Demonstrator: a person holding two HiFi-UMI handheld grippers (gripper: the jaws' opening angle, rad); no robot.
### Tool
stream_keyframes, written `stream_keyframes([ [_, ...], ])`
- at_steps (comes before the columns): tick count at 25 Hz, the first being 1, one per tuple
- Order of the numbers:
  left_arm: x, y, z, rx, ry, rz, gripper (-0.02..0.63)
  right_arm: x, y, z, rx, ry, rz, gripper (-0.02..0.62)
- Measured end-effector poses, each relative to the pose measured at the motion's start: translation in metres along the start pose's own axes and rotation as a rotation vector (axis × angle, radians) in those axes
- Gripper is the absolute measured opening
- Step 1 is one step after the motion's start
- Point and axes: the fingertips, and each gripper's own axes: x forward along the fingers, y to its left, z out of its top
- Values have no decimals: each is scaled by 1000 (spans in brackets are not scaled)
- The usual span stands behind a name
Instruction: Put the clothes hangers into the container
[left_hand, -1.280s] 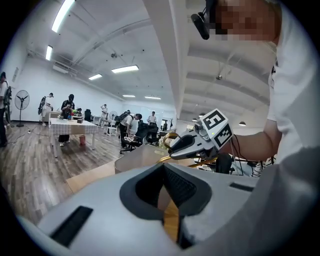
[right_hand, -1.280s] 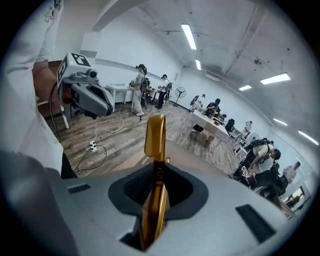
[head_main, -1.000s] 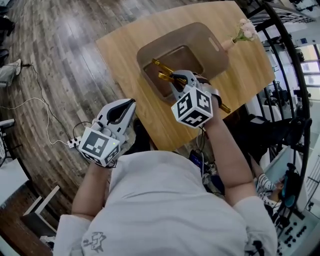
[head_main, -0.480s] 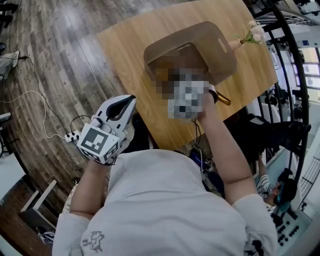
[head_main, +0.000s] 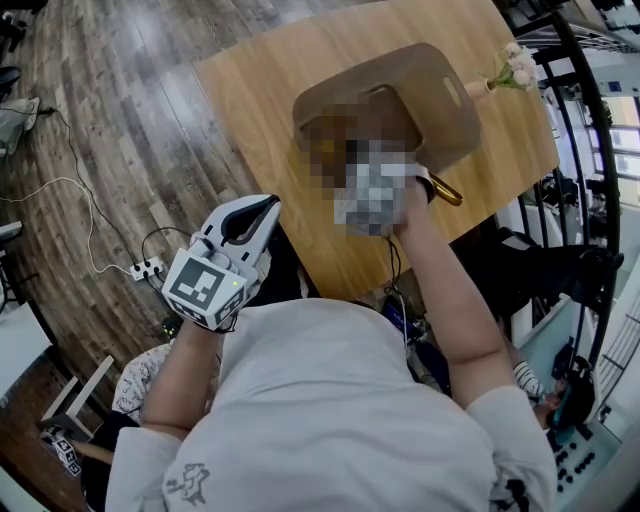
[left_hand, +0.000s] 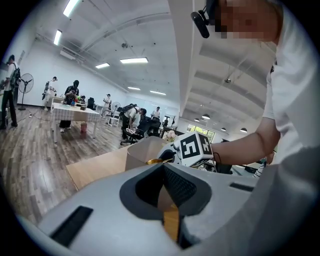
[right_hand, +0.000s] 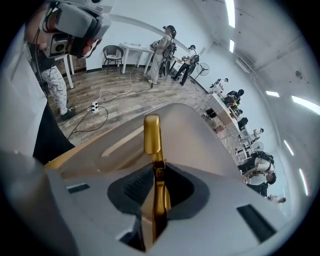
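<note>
A brown container (head_main: 440, 110) stands on the wooden table (head_main: 250, 90). In the head view a mosaic patch covers my right gripper, which is over the container's near side. A gold clothes hanger (right_hand: 152, 135) runs between the right gripper's (right_hand: 157, 182) jaws and points over the container's wall (right_hand: 200, 135). Those jaws have just been opening a little, and the hanger is still gripped between them. One gold end of the hanger (head_main: 447, 193) sticks out by the wrist. My left gripper (head_main: 268, 205) hangs off the table's near edge, shut and holding nothing.
A small vase of pink flowers (head_main: 515, 65) stands at the table's far right corner. A power strip with cables (head_main: 147, 268) lies on the wood floor at the left. A black metal rack (head_main: 580, 150) runs along the right side.
My right gripper has gone down and further over the container with the hanger. The left gripper has barely shifted.
</note>
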Motion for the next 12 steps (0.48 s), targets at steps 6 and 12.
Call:
stream_keyframes([
  [6,-1,1,-3,-8,1,2,6,2,7,3,4,-10,51,118],
  [12,-1,-4,-2,3,-4,7,6,-7,9,5,18,-28,66,144],
])
